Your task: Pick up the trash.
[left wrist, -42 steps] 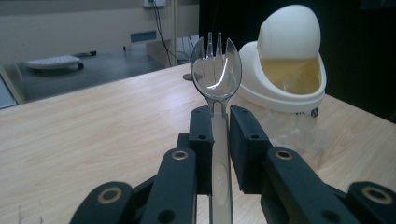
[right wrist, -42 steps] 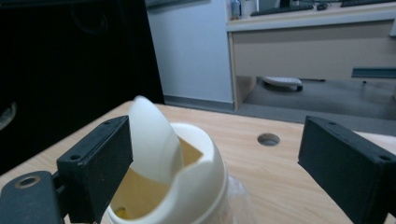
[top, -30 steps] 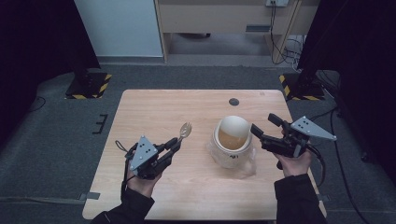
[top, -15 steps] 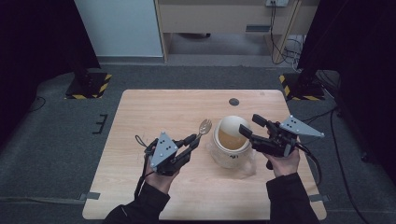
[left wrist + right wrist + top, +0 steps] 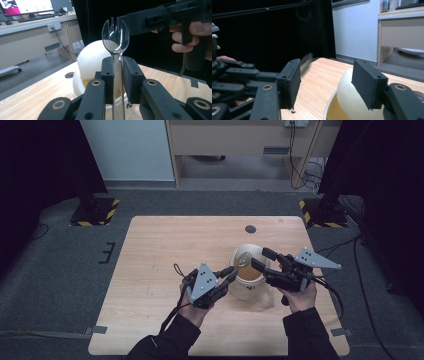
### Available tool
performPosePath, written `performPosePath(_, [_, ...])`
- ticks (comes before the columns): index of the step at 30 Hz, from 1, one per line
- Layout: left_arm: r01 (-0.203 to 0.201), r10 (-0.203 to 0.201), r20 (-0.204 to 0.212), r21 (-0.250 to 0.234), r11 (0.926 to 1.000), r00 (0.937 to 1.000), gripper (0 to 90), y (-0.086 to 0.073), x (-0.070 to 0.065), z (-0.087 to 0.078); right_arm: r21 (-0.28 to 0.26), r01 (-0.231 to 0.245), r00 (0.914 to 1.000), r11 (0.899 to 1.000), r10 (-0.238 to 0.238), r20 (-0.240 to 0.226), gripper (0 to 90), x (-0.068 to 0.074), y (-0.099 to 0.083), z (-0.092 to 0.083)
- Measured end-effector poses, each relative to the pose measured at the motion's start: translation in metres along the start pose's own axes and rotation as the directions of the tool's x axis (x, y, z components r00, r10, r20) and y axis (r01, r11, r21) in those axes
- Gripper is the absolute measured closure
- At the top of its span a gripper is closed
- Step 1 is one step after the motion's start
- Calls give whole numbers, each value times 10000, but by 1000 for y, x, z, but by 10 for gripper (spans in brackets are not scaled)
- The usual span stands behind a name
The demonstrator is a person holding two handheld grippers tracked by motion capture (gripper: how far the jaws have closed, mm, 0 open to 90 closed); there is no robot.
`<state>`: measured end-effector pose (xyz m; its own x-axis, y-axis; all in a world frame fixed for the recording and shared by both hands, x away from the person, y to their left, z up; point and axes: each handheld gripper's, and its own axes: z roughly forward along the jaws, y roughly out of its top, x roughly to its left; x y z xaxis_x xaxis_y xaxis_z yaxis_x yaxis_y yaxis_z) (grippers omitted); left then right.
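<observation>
The left claw (image 5: 231, 272) is clamped on the handle of a clear plastic spork (image 5: 115, 37), whose long axis runs straight out along the jaws, so the pronged head sticks up and forward beyond the tips. Just ahead of those tips, and a little below them, sits the cream bowl (image 5: 248, 275) on the table (image 5: 160, 250); from the high view the spork's head hangs over the bowl's near rim. The right claw (image 5: 261, 260) stands wide apart and holds nothing. It reaches over the bowl from the opposite side, its jaws pointing back toward the spork's head. My guess is the spork either dips down into the bowl or passes across, as the right claw is nearest its head.
</observation>
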<state>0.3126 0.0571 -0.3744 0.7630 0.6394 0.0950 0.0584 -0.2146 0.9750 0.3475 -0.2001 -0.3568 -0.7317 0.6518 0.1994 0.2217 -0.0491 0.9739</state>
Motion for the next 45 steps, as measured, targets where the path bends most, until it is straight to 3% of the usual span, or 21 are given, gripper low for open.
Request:
performPosePath(10, [-201,203,76,-242,9995,9998,789,-2,-10,6,349,-287,9983,9990,304,-496,546,2,-4,4])
performPosePath(12, [-198,201,67,-354,9992,9998,789,-2,-11,5,437,-384,9972,9983,412,-632,615,3,-4,5])
performPosePath(13, [-181,184,67,-386,9991,9998,789,-1,-11,5,437,-384,9972,9983,412,-632,615,3,-4,5])
performPosePath(20, [-5,12,183,-354,9994,9998,797,-5,-11,6,495,-694,9900,9964,748,-1194,836,5,-4,4])
performPosePath(22, [111,-104,247,-293,9995,9996,818,-7,-10,5,478,-668,9902,9966,721,-1193,846,5,-4,3])
performPosePath(24, [224,-217,280,-257,9994,9994,780,-9,-8,3,495,-618,9910,9969,672,-1157,853,4,-3,2])
performPosePath(29, [561,-562,56,35,9984,9984,724,-18,6,-11,211,-545,9926,9983,565,-1078,853,3,0,-3])
performPosePath(36, [952,-895,-609,980,9906,9941,676,-42,38,-46,-89,-362,9971,9993,355,-666,854,0,5,-11])
performPosePath(45, [1794,-1482,-1599,2030,9626,9759,595,-90,74,-97,-175,40,9998,9998,-43,-173,853,-5,7,-10])
